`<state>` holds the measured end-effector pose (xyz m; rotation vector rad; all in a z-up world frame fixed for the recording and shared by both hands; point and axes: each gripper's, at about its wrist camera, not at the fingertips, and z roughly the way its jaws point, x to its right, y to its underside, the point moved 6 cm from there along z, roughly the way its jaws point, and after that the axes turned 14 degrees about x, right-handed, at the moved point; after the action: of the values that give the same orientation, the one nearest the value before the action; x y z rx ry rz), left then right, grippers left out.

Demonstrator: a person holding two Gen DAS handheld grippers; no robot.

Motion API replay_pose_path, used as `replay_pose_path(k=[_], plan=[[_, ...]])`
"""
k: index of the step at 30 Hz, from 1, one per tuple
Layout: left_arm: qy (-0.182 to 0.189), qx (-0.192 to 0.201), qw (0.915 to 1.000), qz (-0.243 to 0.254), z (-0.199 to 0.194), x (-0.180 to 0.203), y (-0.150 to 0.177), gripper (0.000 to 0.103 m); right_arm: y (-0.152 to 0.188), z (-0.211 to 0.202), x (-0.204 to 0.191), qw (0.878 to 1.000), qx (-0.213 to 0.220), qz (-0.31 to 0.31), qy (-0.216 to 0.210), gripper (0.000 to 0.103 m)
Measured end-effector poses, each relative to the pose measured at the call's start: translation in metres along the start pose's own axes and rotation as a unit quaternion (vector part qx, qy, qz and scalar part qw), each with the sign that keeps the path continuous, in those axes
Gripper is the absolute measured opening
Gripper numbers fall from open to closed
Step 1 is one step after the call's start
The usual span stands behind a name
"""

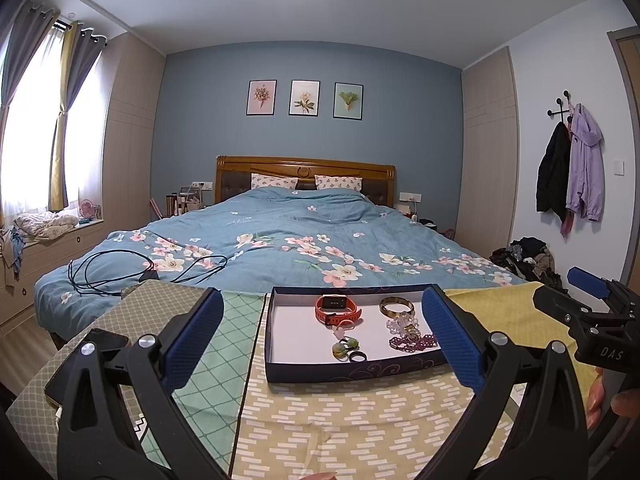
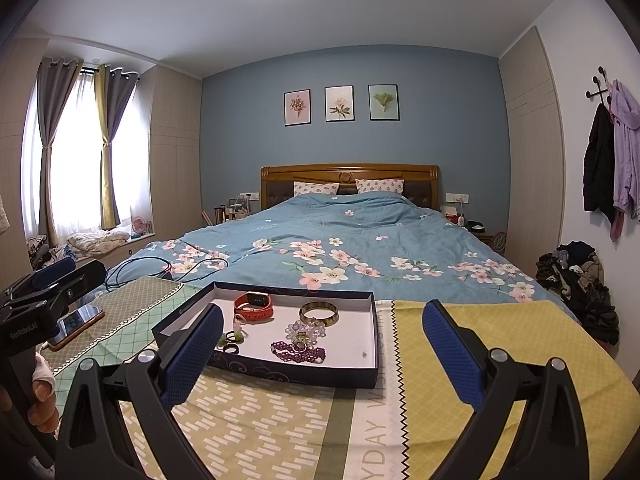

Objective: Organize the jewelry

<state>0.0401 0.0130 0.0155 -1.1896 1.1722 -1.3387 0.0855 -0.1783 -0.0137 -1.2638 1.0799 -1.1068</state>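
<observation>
A shallow dark box lid (image 1: 344,372) (image 2: 280,374) with a white inside lies on the patterned cloth. It holds a red smartwatch (image 1: 338,307) (image 2: 254,307), a gold bangle (image 1: 396,306) (image 2: 319,314), a purple bead bracelet (image 1: 412,342) (image 2: 298,352), clear crystal beads (image 1: 402,325) (image 2: 306,330), green earrings (image 1: 344,347) (image 2: 234,337) and a dark ring (image 1: 357,357) (image 2: 231,349). My left gripper (image 1: 322,334) is open and empty, just in front of the box. My right gripper (image 2: 322,340) is open and empty, to the right front of the box.
A phone (image 1: 86,364) (image 2: 76,326) lies on the cloth at the left. The patchwork cloth (image 1: 320,420) (image 2: 480,340) covers the foot of a bed with a blue floral duvet (image 1: 280,248). Black cables (image 1: 132,268) lie on the duvet at the left.
</observation>
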Motion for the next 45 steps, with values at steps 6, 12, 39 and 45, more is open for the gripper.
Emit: replay_pose_path(k=[6, 12, 39, 45], plan=[[0.000, 0.000, 1.0000, 0.002, -0.0008, -0.0015, 0.0016, 0.098, -0.0006, 0.0000, -0.0007, 1.000, 0.001, 0.000, 0.000, 0.096], [0.000, -0.001, 1.0000, 0.002, -0.0010, -0.0001, 0.0013, 0.098, -0.0009, 0.0002, -0.0001, 1.000, 0.002, 0.001, 0.000, 0.096], [-0.001, -0.009, 1.0000, 0.003, 0.0041, 0.0002, 0.0081, 0.098, -0.0028, 0.0025, 0.0020, 1.000, -0.001, 0.001, 0.001, 0.096], [-0.001, -0.008, 1.0000, 0.005, 0.0040, 0.0009, 0.0082, 0.098, -0.0022, 0.0030, 0.0020, 1.000, -0.003, 0.000, 0.002, 0.096]])
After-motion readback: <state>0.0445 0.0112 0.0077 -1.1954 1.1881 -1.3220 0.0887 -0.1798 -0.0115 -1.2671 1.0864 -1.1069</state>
